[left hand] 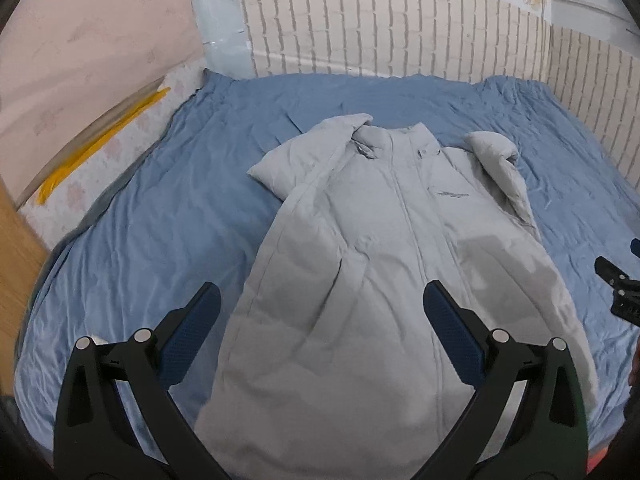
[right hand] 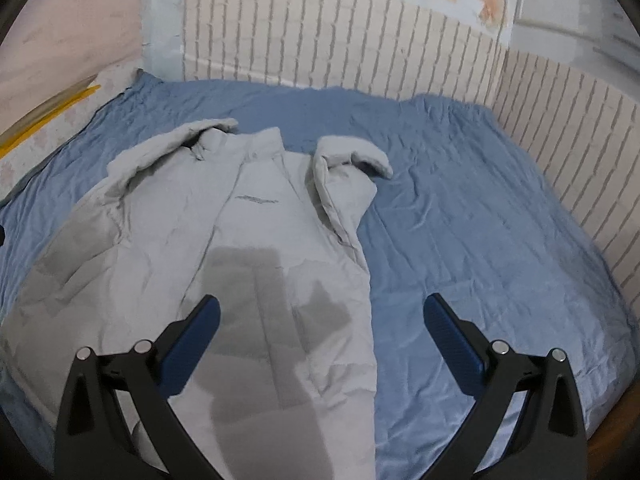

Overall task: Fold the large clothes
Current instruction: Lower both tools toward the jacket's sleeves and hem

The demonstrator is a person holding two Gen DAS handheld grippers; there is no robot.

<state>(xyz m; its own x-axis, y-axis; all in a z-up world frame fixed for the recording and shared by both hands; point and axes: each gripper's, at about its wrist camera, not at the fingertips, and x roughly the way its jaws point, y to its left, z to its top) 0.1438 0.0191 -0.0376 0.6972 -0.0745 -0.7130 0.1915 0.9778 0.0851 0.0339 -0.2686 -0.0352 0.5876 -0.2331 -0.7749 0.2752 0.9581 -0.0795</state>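
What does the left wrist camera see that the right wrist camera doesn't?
Only the left wrist view shows a wooden panel at its left edge and a black piece of the other gripper at its right edge. Only the right wrist view shows the wide bare stretch of blue bedsheet beside the coat. Both show the grey coat lying front-up, sleeves folded, and open gripper fingers.

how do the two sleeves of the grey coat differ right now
The left sleeve lies folded across the coat's chest, reaching up past the collar. The right sleeve is bent at the coat's outer edge, its cuff curled over and standing off the blue sheet. The left looks flatter, the right bunched. Both are the same pale grey padded fabric, and neither gripper holds them.
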